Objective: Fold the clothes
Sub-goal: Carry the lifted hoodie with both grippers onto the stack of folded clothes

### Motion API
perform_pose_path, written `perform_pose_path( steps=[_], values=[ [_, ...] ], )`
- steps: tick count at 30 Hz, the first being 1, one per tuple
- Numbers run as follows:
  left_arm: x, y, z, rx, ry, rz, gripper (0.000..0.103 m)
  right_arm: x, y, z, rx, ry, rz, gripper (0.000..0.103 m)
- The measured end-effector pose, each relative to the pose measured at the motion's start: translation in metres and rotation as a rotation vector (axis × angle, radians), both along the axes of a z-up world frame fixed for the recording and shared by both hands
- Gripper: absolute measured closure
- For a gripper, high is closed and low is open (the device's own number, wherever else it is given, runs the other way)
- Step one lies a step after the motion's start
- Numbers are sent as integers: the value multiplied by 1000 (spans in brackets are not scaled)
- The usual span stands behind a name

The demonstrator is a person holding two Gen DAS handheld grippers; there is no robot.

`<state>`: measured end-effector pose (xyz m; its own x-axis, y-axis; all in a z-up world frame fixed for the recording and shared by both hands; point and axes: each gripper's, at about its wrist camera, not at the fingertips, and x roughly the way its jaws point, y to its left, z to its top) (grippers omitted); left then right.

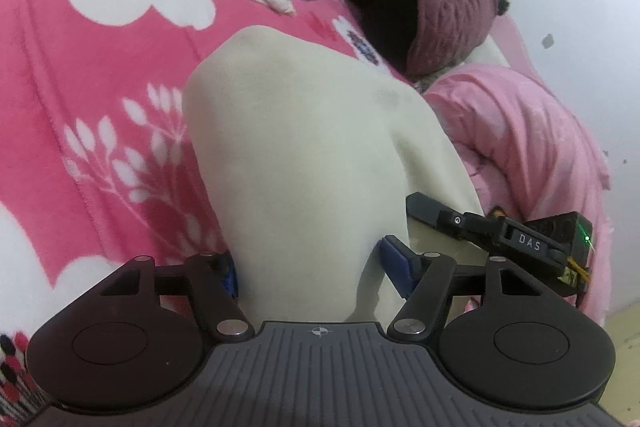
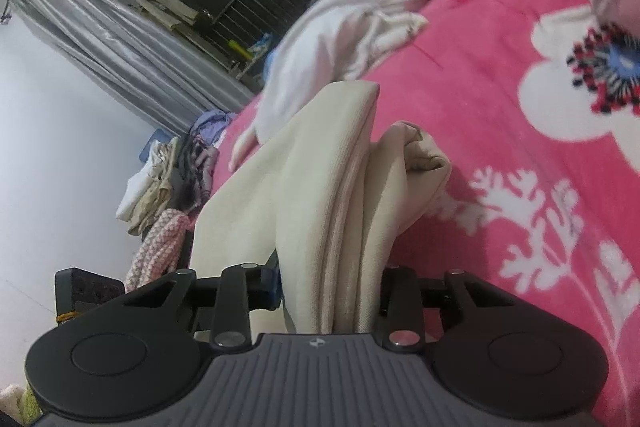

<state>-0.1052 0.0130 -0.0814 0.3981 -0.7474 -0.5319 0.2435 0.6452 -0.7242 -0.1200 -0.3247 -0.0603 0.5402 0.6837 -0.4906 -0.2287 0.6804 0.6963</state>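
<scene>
Over the pink flowered bed [image 1: 100, 99], the left wrist view shows the left tongs [image 1: 310, 271] clenched on a cream garment [image 1: 304, 155], which stretches away from them above the blanket, with the right tongs [image 1: 432, 213] apparently gripping its right edge nearby. In the right wrist view, the right tongs [image 2: 328, 291] are clamped on bunched folds of the same cream garment [image 2: 332, 195], and a white pile of clothes [image 2: 340, 27] lies beyond on the bed [image 2: 500, 107].
</scene>
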Motion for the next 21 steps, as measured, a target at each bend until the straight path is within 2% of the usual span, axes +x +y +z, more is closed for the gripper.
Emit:
perform_pose_path(
  steps=[5, 11, 17, 21],
  values=[
    [-12, 13, 25, -51, -43, 32, 37, -17, 18, 30, -18, -74, 0, 65],
    [-26, 51, 59, -108, -126, 119, 37, -30, 51, 62, 45, -152, 24, 65],
    [-48, 111, 106, -76, -197, 238, 37, -23, 110, 89, 142, -156, 81, 65],
    [-70, 172, 149, -24, -224, 365, 38, -10, 176, 111, 249, -153, 174, 65]
  ],
)
